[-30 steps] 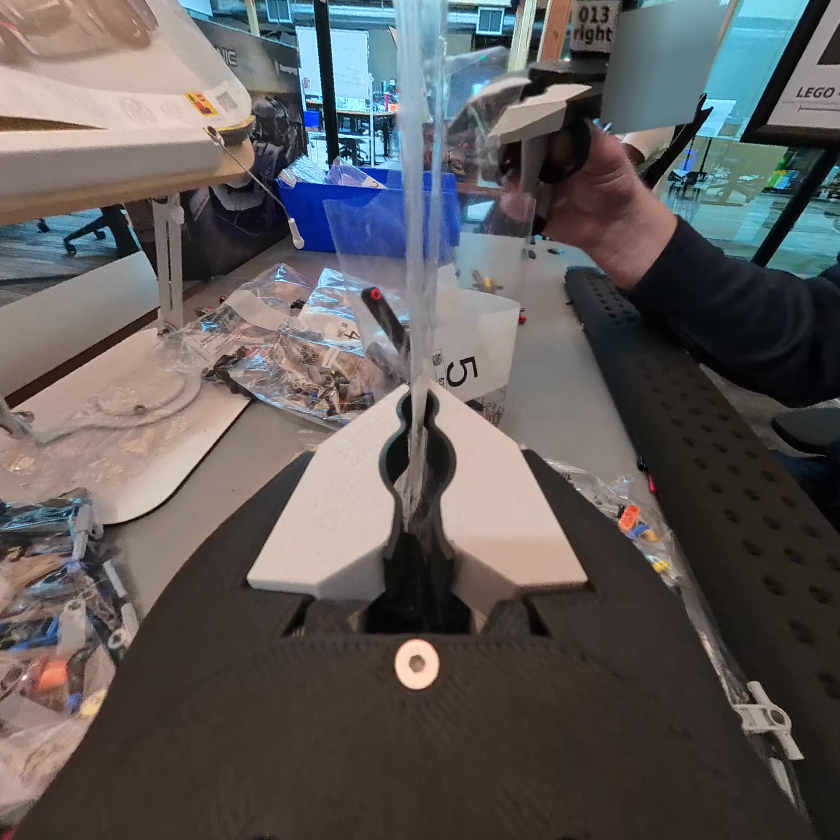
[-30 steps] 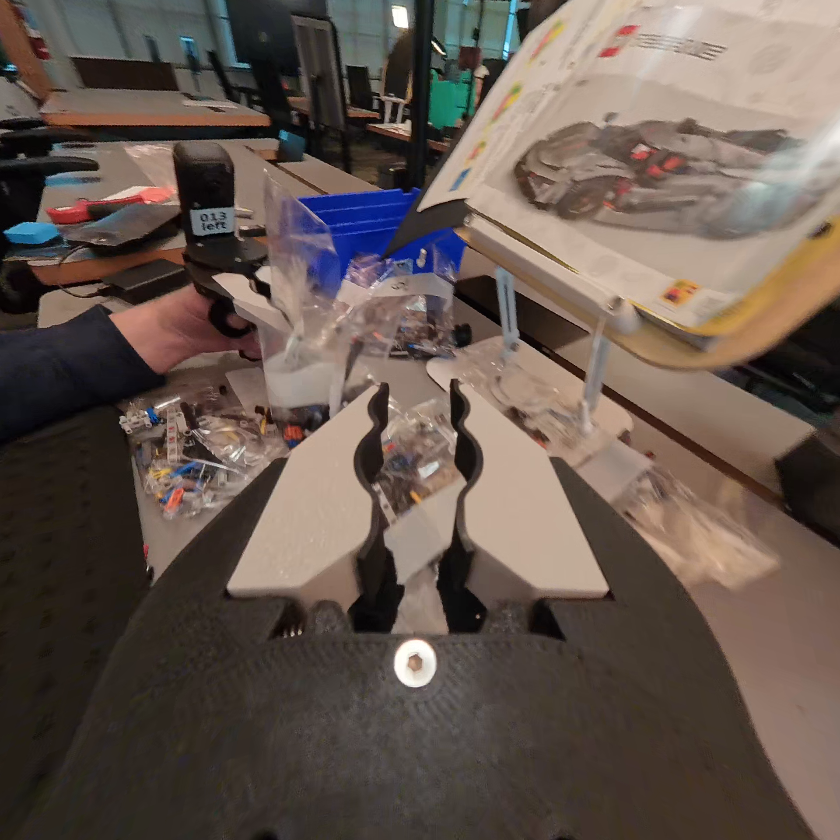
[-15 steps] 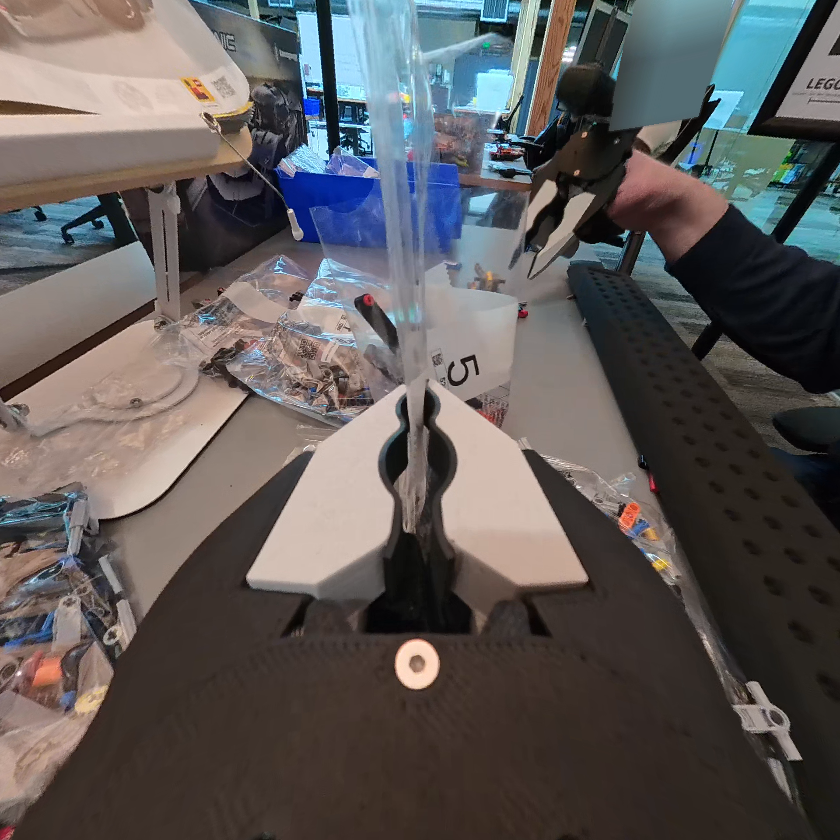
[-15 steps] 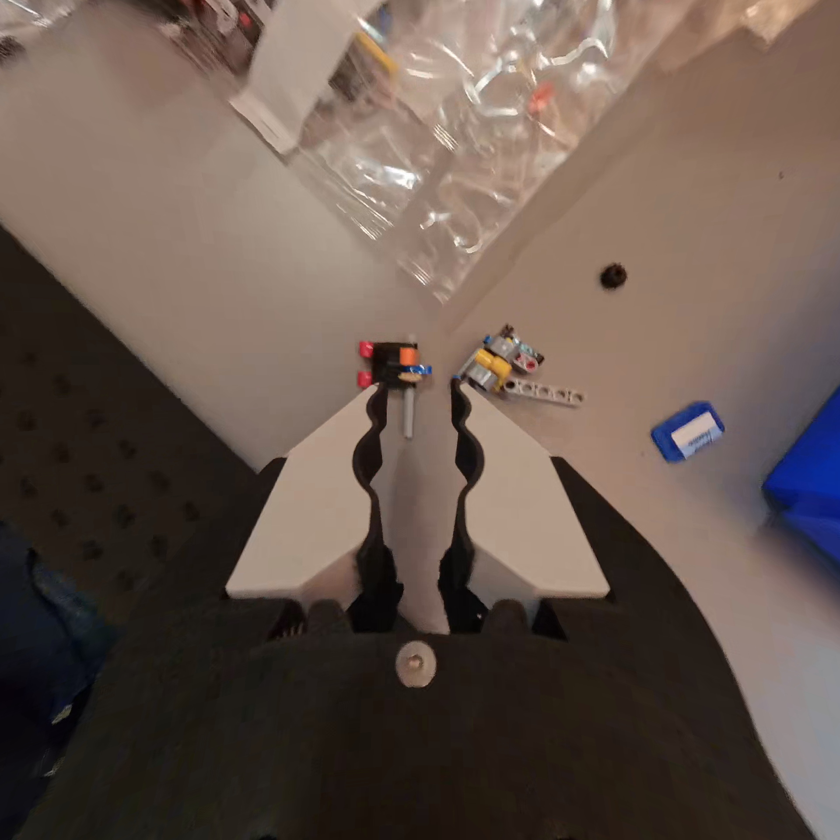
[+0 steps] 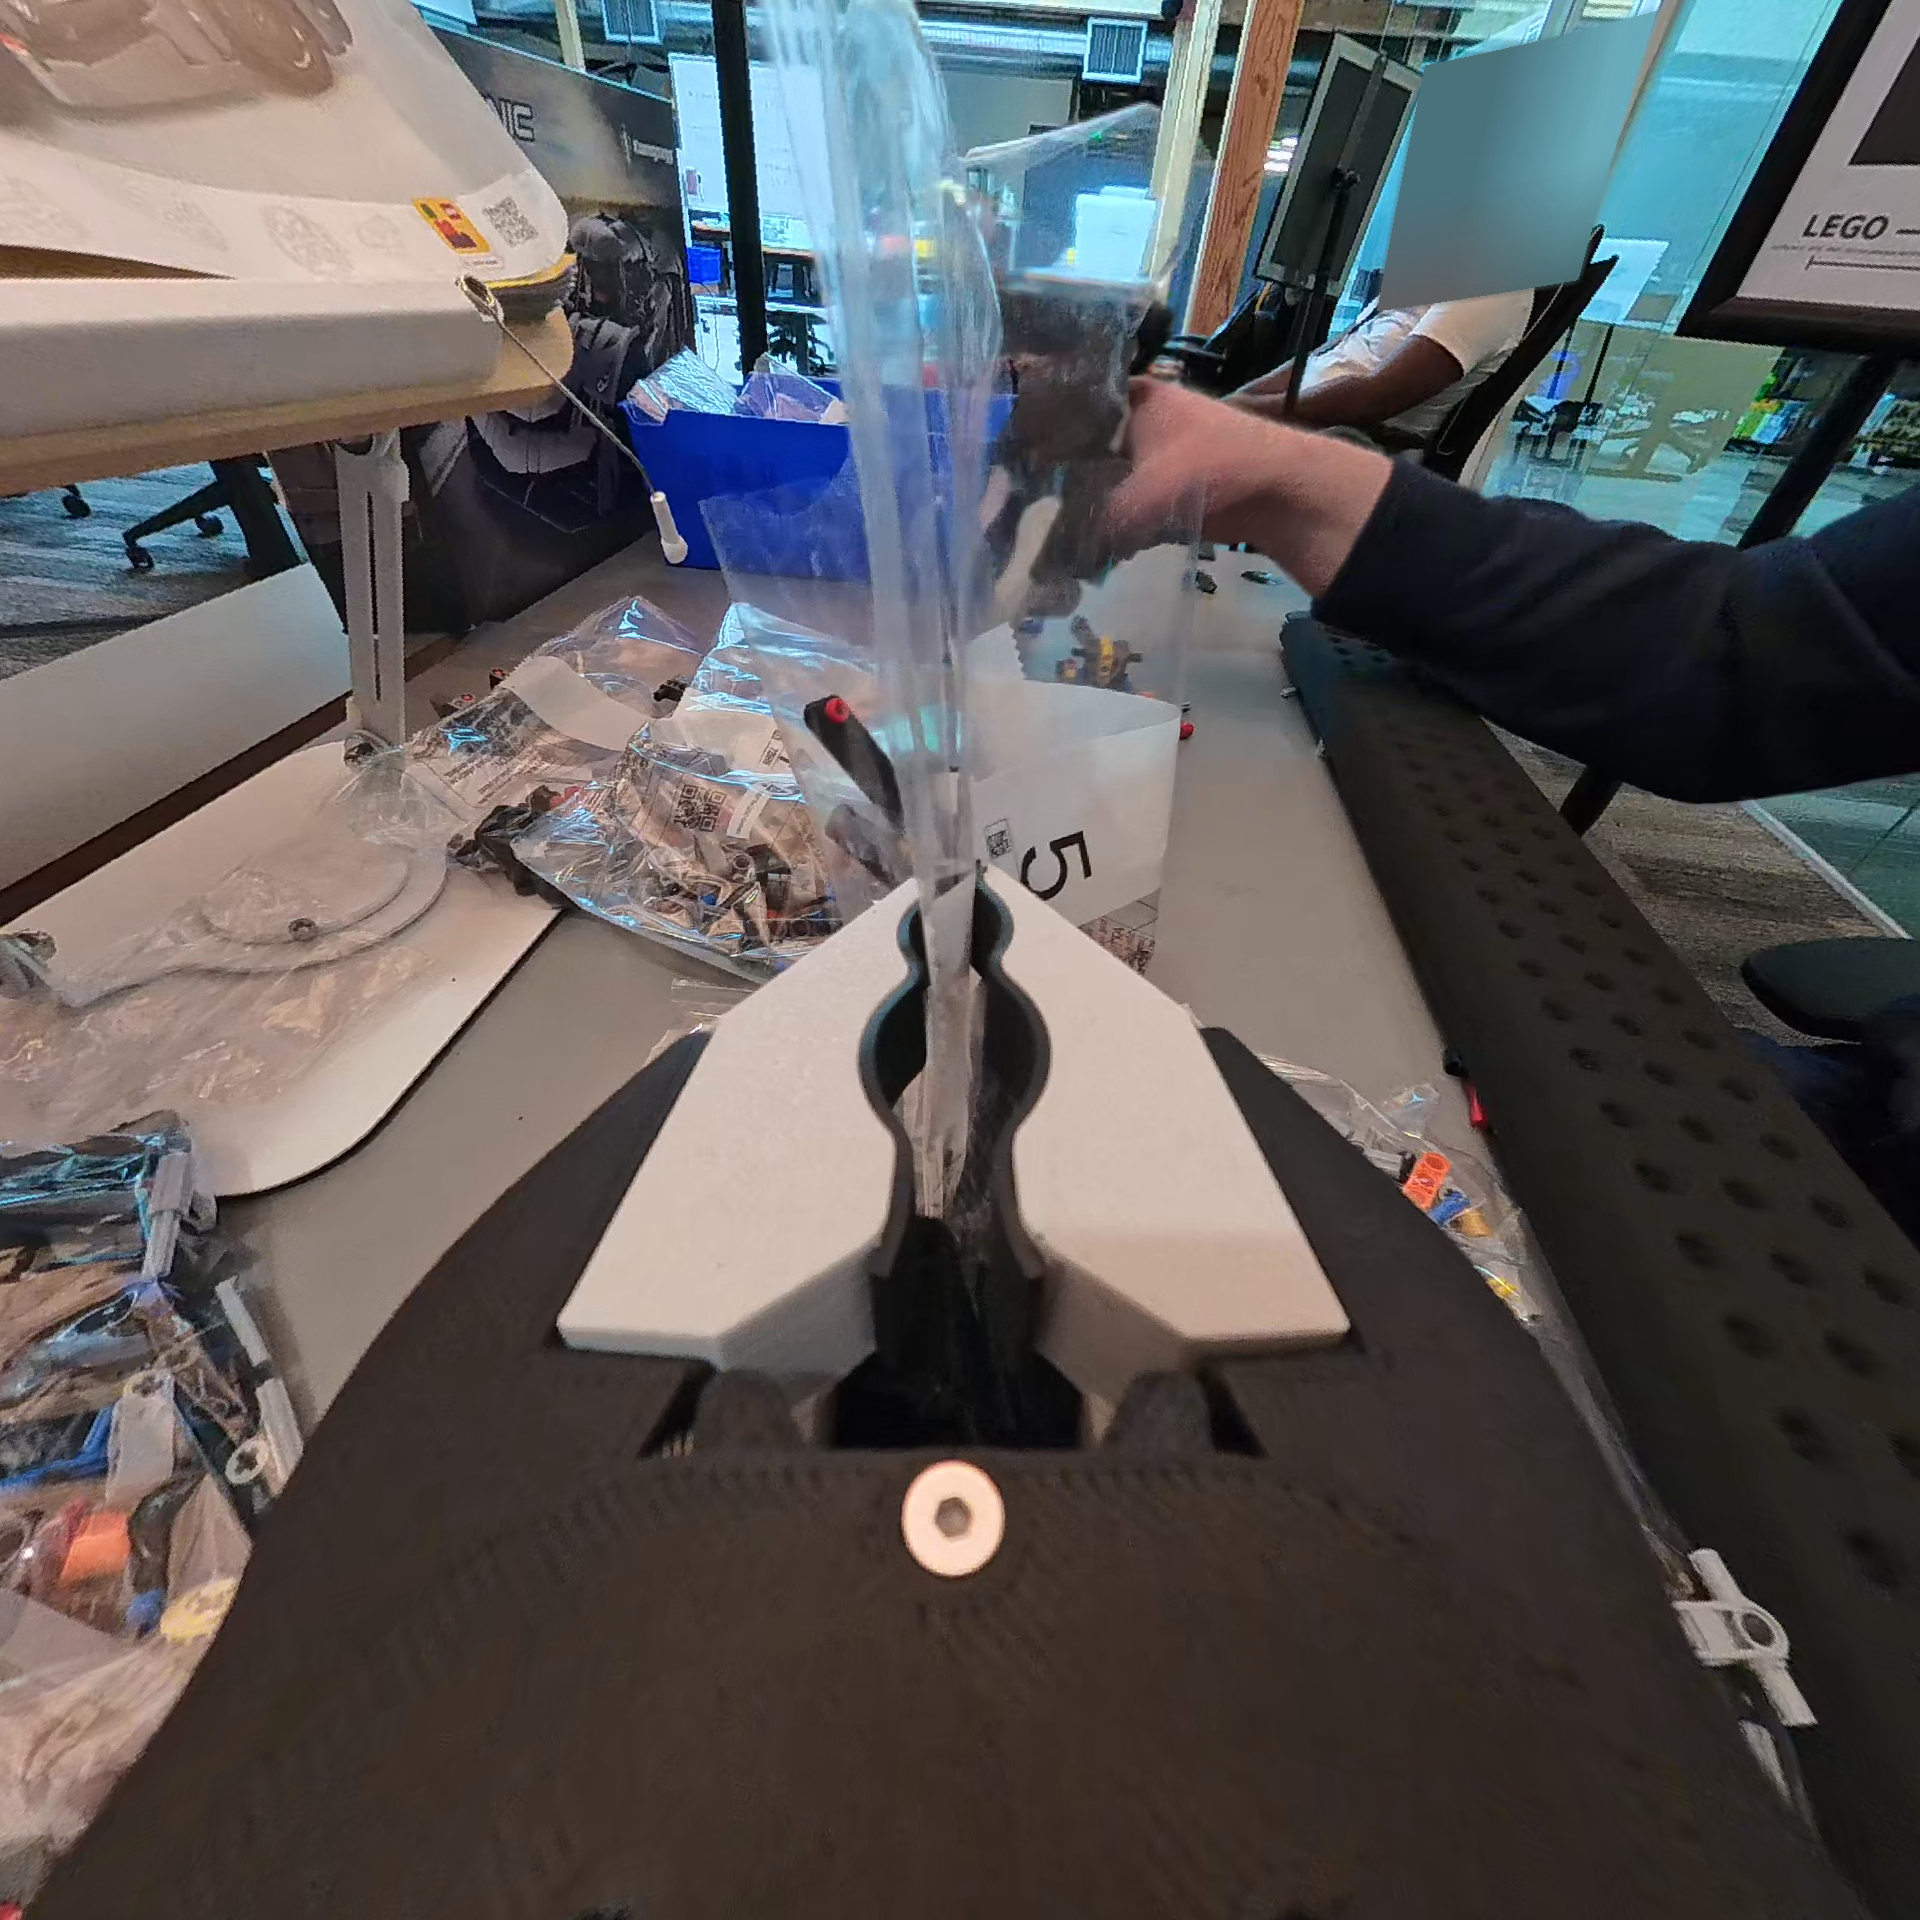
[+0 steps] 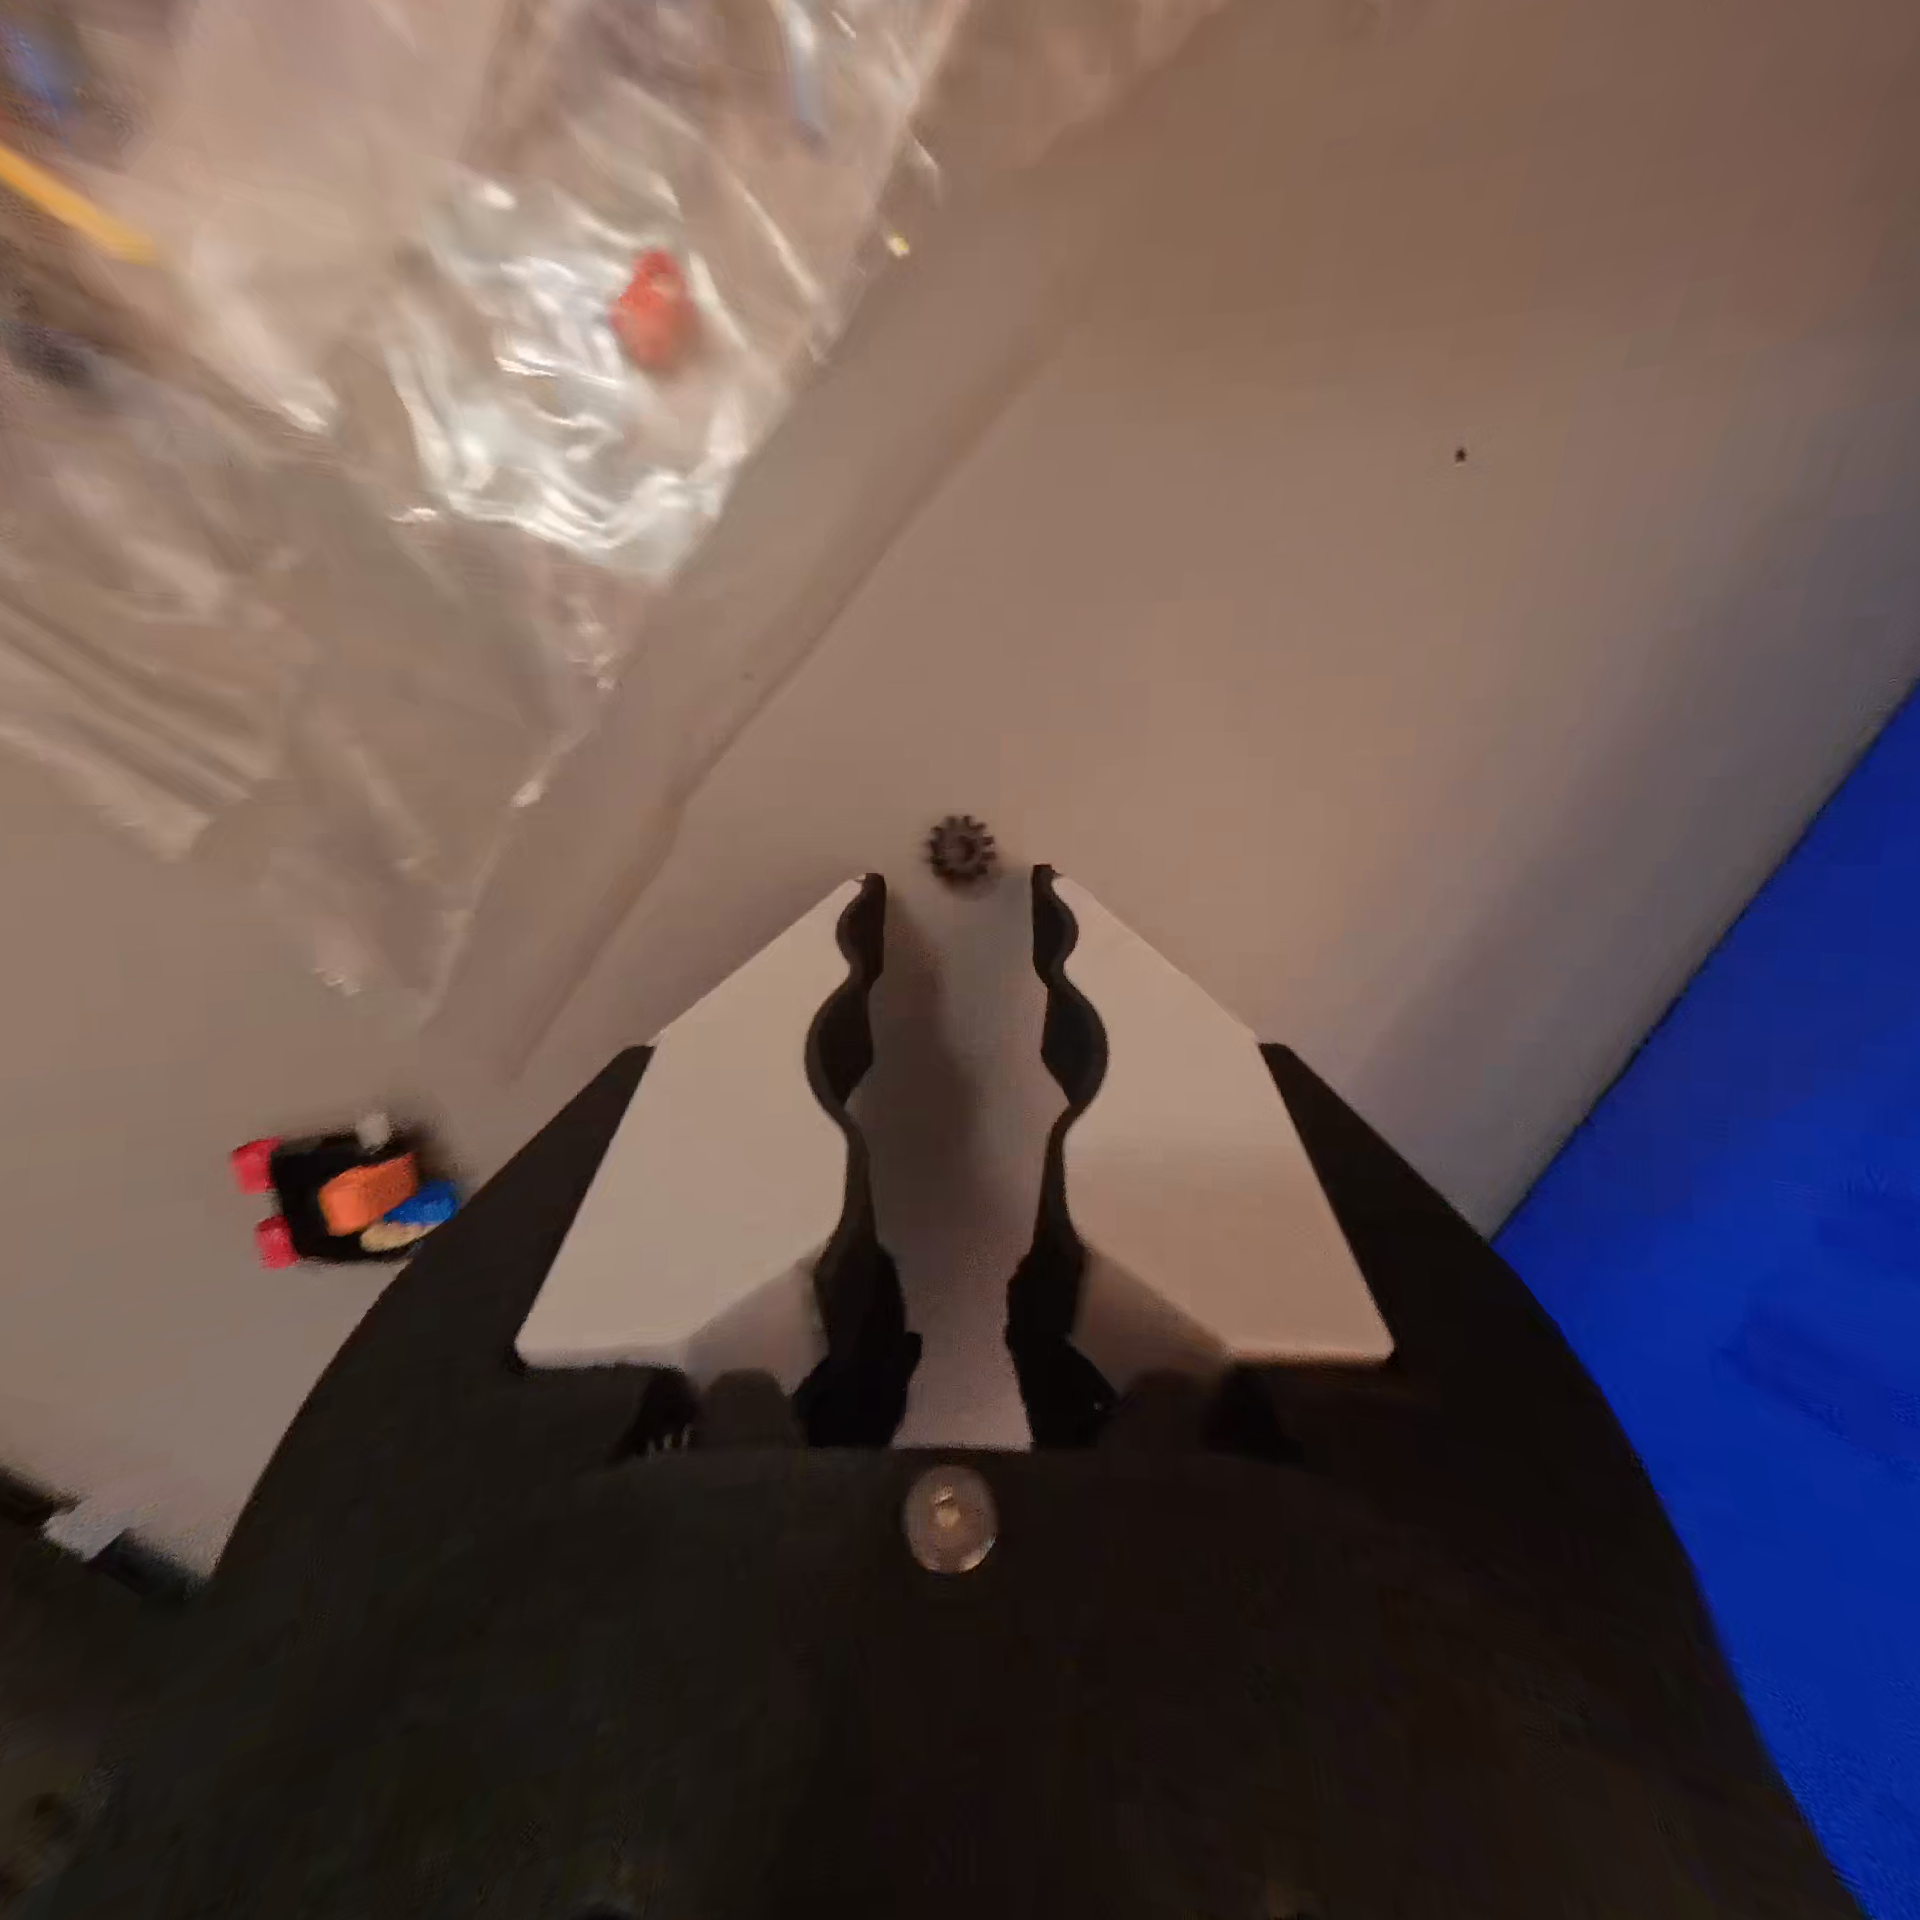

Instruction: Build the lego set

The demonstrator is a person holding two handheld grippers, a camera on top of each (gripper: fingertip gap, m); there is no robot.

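Observation:
My left gripper point(image 5: 951, 894) is shut on a clear plastic bag point(image 5: 914, 436) and holds it upright above the table. My right gripper point(image 6: 956, 878) is open and empty, pointing down at the table, with a small black gear point(image 6: 953, 850) lying just past its fingertips. A small black assembly with red, orange and blue parts point(image 6: 343, 1205) lies to its left. In the left wrist view the right gripper point(image 5: 1049, 520) shows blurred behind the bag, held by a hand in a dark sleeve.
Several clear bags of parts point(image 5: 665, 800) lie on the grey table point(image 5: 1257, 935). A blue bin point(image 5: 748, 468) stands at the back; its side shows at right point(image 6: 1766, 1247). An instruction booklet on a white stand point(image 5: 239, 208) is at left. A black perforated mat point(image 5: 1610, 1039) is at right.
My right gripper has moved down and over the table, from the small coloured assembly to the black gear. My left gripper still holds the bag upright.

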